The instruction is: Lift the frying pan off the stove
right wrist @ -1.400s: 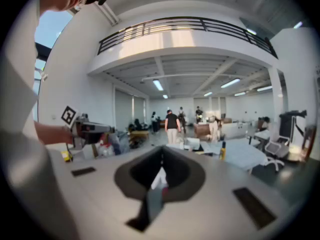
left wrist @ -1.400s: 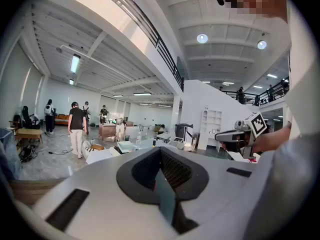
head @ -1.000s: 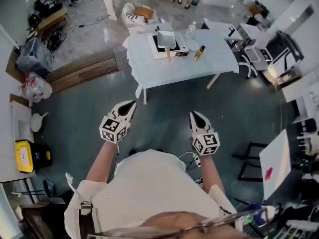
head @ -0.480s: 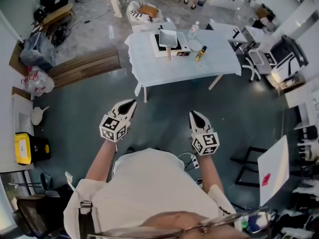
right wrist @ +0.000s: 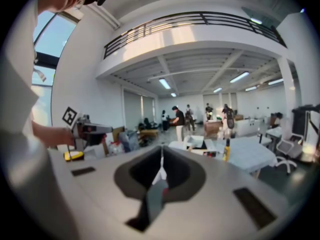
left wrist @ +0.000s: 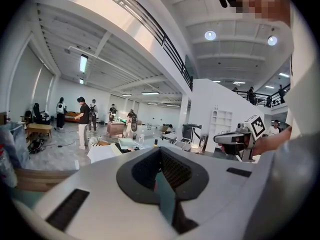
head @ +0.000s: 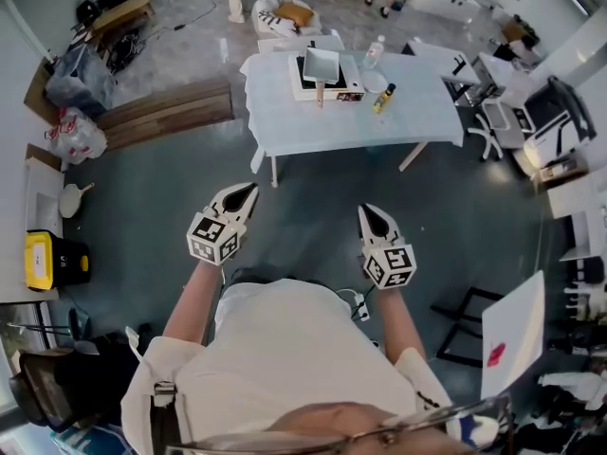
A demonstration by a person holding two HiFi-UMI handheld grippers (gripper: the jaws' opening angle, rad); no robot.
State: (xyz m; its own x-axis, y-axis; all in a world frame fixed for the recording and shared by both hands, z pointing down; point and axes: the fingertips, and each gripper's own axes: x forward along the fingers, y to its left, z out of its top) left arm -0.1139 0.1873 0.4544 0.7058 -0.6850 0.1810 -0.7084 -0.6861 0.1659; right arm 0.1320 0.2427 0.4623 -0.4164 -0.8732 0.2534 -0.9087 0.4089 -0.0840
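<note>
The left claw [head: 246, 195] and the right claw [head: 368, 214] are both held out over the dark floor [head: 142, 197] in front of the person. Each has its jaws pressed together with nothing between them, and both are well apart from the white counter [head: 351, 126]. The frying pan [head: 321, 65] sits on the stove [head: 303, 76] toward the far side of that counter, its handle pointing back toward the person, with a clear bottle [head: 374, 53] and a small yellow bottle [head: 382, 99] near it on the right.
</note>
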